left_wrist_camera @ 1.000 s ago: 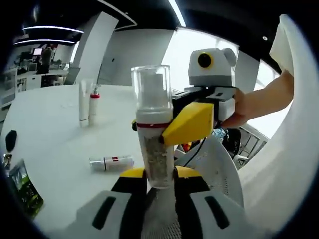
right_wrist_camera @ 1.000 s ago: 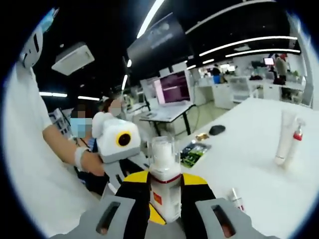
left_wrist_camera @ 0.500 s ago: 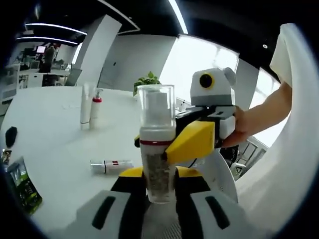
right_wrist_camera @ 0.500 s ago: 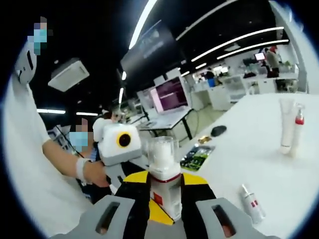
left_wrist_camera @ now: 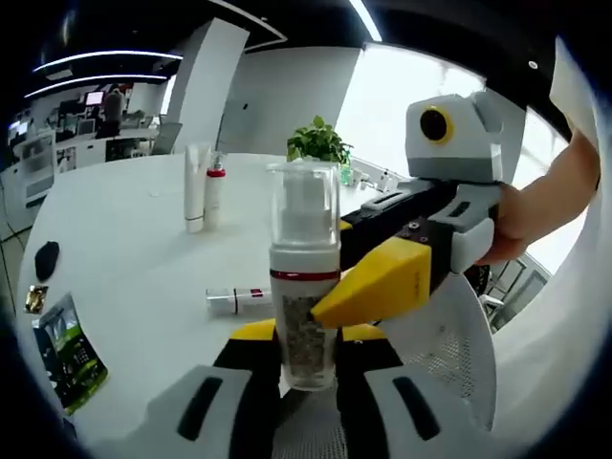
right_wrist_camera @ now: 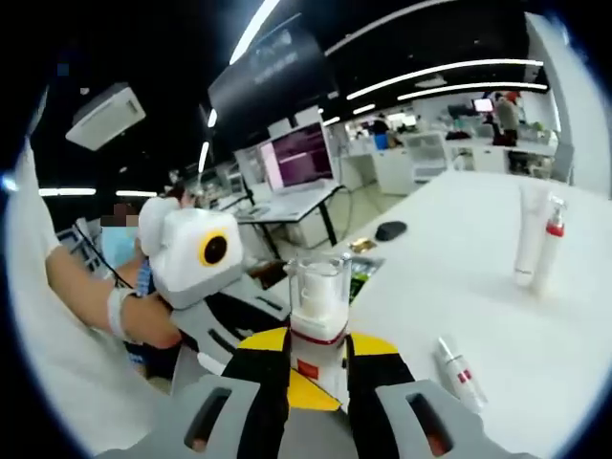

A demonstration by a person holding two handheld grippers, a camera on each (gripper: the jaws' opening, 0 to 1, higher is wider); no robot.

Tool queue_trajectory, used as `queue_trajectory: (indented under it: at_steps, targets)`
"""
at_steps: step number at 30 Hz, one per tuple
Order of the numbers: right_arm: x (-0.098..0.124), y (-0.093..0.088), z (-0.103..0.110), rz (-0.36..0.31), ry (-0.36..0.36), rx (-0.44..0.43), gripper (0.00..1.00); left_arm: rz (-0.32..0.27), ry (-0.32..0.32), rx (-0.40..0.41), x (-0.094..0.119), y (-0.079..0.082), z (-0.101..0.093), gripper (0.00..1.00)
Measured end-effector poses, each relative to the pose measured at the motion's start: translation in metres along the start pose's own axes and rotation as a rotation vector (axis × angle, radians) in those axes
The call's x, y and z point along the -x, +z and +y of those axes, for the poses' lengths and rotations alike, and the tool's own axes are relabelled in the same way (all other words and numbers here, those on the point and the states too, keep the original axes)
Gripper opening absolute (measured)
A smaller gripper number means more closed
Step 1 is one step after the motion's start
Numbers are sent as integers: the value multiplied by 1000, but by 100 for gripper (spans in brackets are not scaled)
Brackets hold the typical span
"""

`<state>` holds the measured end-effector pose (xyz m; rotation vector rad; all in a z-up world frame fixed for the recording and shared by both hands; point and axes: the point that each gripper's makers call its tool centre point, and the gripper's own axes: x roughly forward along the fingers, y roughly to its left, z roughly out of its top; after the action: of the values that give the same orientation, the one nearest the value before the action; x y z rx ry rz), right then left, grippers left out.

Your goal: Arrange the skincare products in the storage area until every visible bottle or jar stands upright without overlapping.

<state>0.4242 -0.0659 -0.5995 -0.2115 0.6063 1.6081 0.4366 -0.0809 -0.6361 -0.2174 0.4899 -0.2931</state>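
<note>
Both the left gripper and right gripper are clamped on one upright foam pump bottle, held above the white table's near edge; a small tube lies beyond.

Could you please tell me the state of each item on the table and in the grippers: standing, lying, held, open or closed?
Pump bottle: upright, clear cap on, held off the table by both grippers.
Left gripper: shut on the pump bottle.
Right gripper: shut on the pump bottle.
White tube: standing upright.
Red-collared spray bottle: standing upright beside the tube.
Small bottle: lying on its side.
</note>
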Motion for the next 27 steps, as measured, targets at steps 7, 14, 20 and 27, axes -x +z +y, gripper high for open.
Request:
queue_trajectory:
  at_steps: [7, 14, 20, 27]
  targets:
    - [-8, -9, -1, 77, -32, -38, 14, 43, 79, -29, -2, -10, 7, 16]
    - [-10, 6, -12, 34, -22, -40, 12, -52, 143, -21, 3, 5, 22, 16]
    - [-14, 2, -10, 34, -48, -93, 14, -23, 180, -26, 3, 1, 24, 16]
    - [-17, -1, -8, 36, -75, -77, 14, -28, 166, -29, 0, 3, 19, 16]
